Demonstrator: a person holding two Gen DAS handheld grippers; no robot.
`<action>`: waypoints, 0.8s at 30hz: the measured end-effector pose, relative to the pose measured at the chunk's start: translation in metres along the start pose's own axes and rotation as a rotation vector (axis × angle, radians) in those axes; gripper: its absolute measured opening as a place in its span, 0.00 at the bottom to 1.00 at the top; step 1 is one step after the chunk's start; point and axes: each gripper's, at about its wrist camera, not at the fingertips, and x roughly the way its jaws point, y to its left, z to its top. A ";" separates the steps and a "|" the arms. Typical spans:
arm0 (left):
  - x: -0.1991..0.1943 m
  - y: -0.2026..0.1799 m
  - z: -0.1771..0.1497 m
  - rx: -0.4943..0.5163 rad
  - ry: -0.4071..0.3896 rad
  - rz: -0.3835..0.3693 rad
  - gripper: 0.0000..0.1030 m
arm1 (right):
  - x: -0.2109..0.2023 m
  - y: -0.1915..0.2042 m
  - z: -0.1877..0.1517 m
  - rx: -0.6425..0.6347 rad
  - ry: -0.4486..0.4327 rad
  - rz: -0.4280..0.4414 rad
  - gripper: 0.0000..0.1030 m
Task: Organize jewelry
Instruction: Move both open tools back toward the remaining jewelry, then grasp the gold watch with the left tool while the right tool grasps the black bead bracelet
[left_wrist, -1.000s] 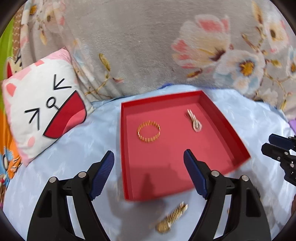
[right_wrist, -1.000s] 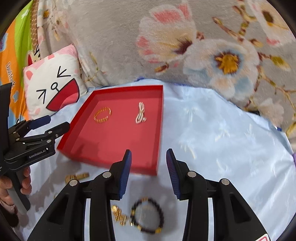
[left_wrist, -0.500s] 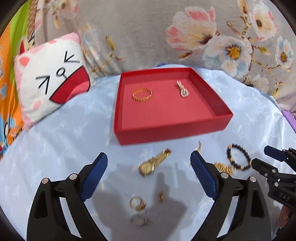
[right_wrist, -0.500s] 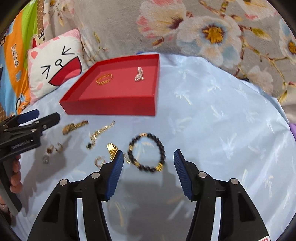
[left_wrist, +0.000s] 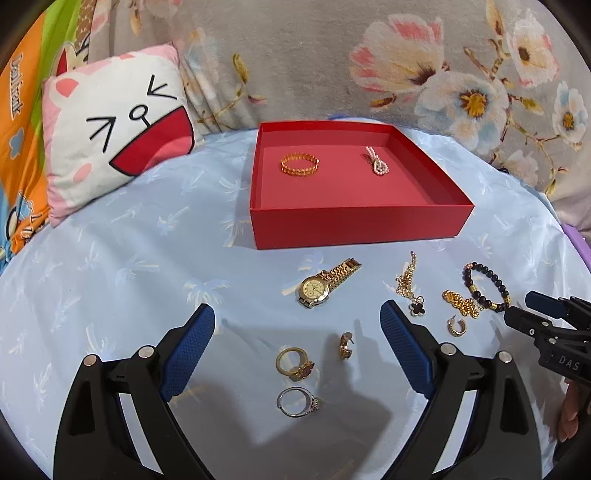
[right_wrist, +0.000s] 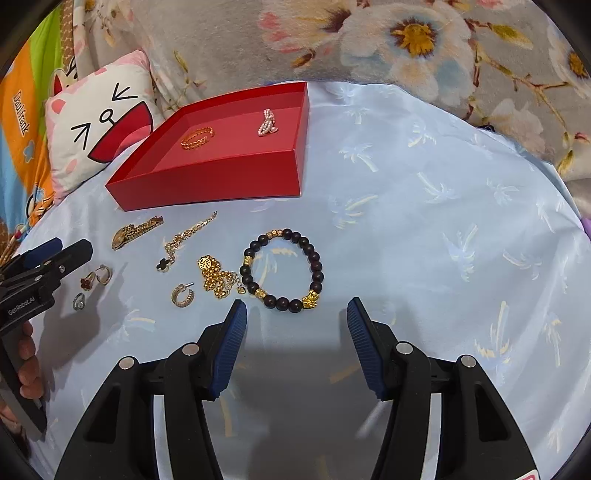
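A red tray (left_wrist: 354, 225) (right_wrist: 210, 190) holds a gold bangle (left_wrist: 299, 165) and a pearl piece (left_wrist: 376, 166). On the blue cloth in front lie a gold watch (left_wrist: 325, 282), a gold ring (left_wrist: 293, 363), a silver ring (left_wrist: 297, 402), a hoop earring (left_wrist: 346, 345), a clover chain (left_wrist: 410, 288) and a dark bead bracelet (right_wrist: 282, 269) beside a gold bead chain (right_wrist: 218, 275). My left gripper (left_wrist: 297, 352) is open over the rings. My right gripper (right_wrist: 295, 339) is open just short of the bead bracelet.
A cat-face cushion (left_wrist: 114, 136) lies left of the tray. A floral grey blanket (left_wrist: 369, 55) rises behind it. Another hoop earring (right_wrist: 183, 293) lies on the cloth.
Both grippers have drawn back from the tray toward me, so the loose jewelry in front of it has come into view. The right gripper has opened wider.
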 end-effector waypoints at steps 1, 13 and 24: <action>0.003 0.001 0.000 -0.007 0.013 -0.001 0.86 | 0.000 0.001 0.000 -0.005 -0.001 -0.008 0.54; 0.053 -0.003 0.020 0.108 0.152 -0.072 0.62 | 0.002 0.001 0.001 0.001 0.011 -0.010 0.54; 0.057 -0.012 0.019 0.145 0.162 -0.133 0.33 | 0.005 -0.001 0.001 0.007 0.025 -0.007 0.56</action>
